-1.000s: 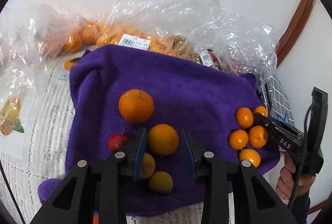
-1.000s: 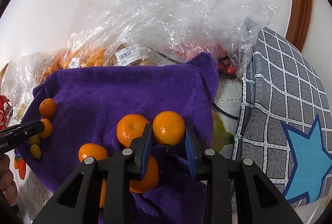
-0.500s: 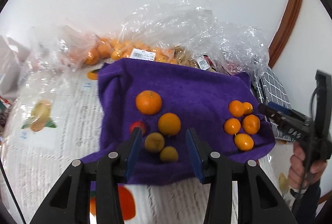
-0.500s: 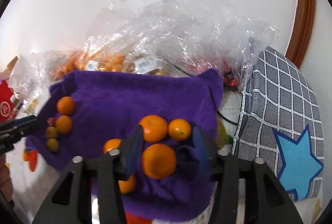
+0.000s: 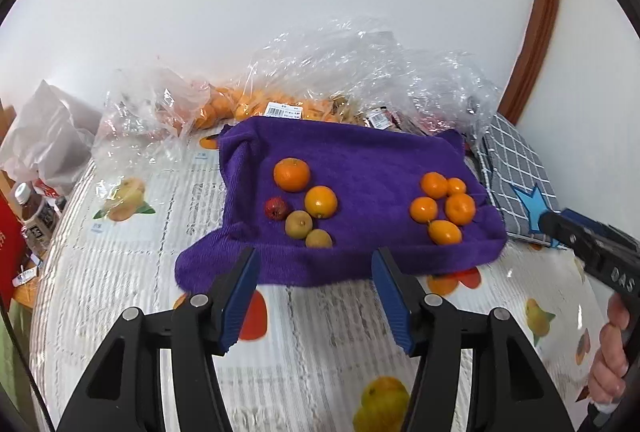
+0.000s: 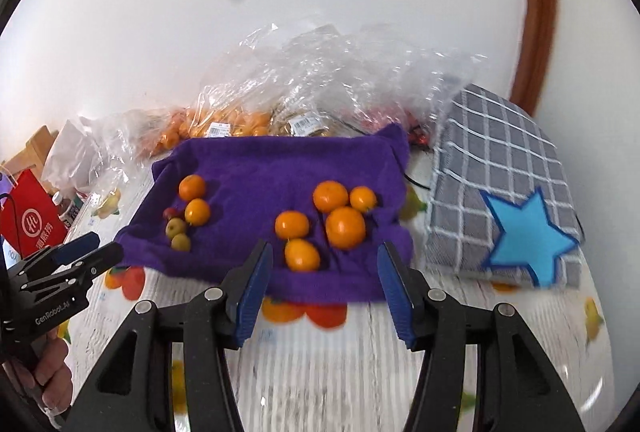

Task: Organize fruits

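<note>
A purple towel (image 5: 360, 152) (image 6: 280, 164) lies on the table. On its left lie two oranges (image 5: 291, 174), a small red fruit (image 5: 275, 208) and two small greenish-yellow fruits (image 5: 298, 224). On its right lies a cluster of several small oranges (image 5: 442, 208) (image 6: 340, 220). My left gripper (image 5: 314, 296) is open and empty, held back in front of the towel's near edge. My right gripper (image 6: 326, 288) is open and empty, just in front of the orange cluster.
Clear plastic bags (image 5: 360, 72) with more oranges lie behind the towel. A grey checked cushion with a blue star (image 6: 508, 200) lies to the right. A red bag (image 6: 28, 224) and a bottle (image 5: 34, 210) stand at the left. The table carries a fruit-print cloth (image 5: 120, 272).
Both grippers have pulled back from the towel and opened wider. The orange that sat between the right gripper's fingers now lies in the right cluster. The left fruits lie free on the towel.
</note>
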### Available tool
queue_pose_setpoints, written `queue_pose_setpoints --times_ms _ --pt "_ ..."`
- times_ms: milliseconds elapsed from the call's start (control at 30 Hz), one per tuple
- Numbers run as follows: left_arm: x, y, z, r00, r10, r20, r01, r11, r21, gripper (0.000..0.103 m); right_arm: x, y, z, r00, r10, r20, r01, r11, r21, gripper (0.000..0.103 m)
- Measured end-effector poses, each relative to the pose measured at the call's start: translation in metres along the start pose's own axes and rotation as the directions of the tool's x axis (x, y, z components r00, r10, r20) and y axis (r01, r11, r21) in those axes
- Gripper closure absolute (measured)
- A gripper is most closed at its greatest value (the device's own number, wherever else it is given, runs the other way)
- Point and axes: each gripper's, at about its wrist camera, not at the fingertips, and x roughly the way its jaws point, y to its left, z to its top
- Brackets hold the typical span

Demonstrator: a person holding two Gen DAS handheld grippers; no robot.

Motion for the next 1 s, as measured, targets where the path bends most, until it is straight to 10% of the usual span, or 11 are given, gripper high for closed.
queue_pose_setpoints --times_ms 333,1000 --pt "-0.056 -0.018 -0.016 0.998 0.004 0.068 -0.006 1.000 0.027 0.024 -0.083 0.003 -0.038 0.994 -0.008 0.108 0.007 1.000 0.009 0.007" --pt "-0.103 -0.024 -0.031 0.989 0.033 0.143 -0.036 0.999 0.021 0.018 -0.132 0.007 -0.063 0.989 -0.025 0.148 0.018 0.999 0.044 0.006"
